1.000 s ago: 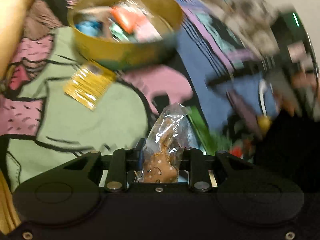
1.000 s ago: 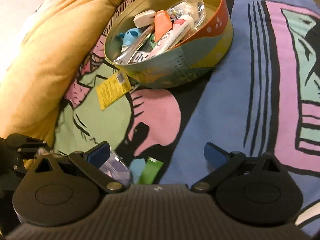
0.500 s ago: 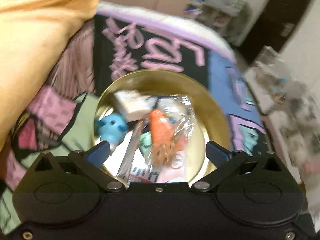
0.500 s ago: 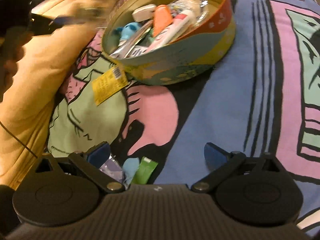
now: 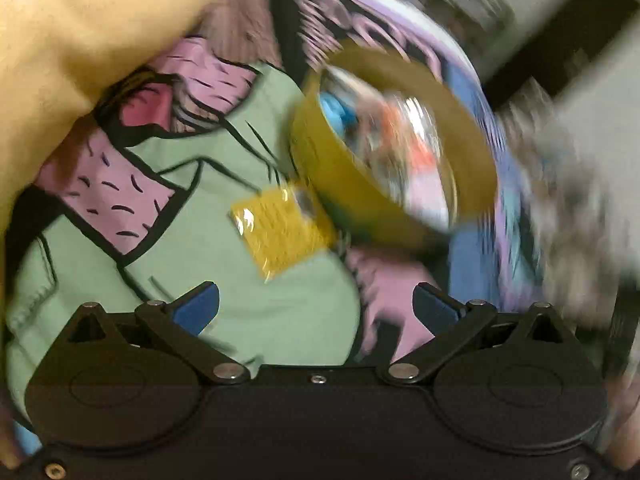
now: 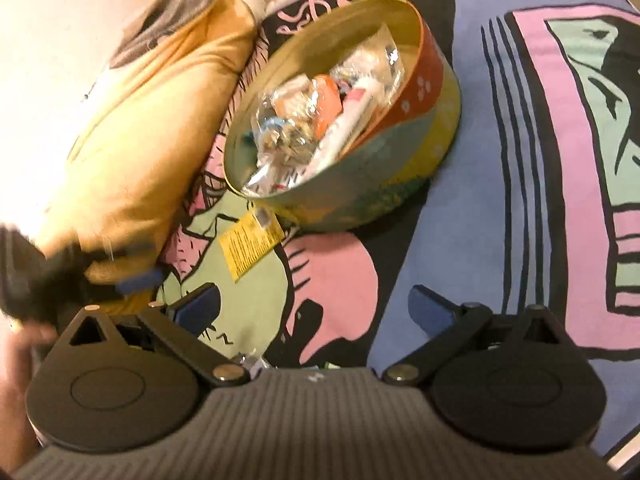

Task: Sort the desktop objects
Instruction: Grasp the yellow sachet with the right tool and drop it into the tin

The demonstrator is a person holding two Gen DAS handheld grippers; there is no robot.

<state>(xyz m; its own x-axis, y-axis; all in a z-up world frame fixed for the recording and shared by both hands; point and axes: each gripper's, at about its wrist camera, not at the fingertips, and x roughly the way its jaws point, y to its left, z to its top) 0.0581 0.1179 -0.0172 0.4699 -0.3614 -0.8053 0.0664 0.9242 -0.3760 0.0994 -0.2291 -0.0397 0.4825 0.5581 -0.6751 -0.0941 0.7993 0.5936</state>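
Two grippers, left gripper [image 5: 316, 304] and right gripper [image 6: 314, 306], shown spread, nothing pinched. Yellow packet [image 6: 251, 245], flat just beside tin [image 6: 400, 184], judged next; edge-on pinch advised, thin foil easily missed.

A bright cartoon-print blanket [image 6: 520, 160] in purple, pink, green and black covers the surface, a yellow plush cushion [image 6: 152, 128] lies along its left edge, and a pale, brightly lit wall [image 6: 60, 20] stands behind.

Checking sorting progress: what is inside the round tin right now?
The round tin holds a crinkled clear plastic bag on top, an orange item and a white tube. Anything beneath is covered.
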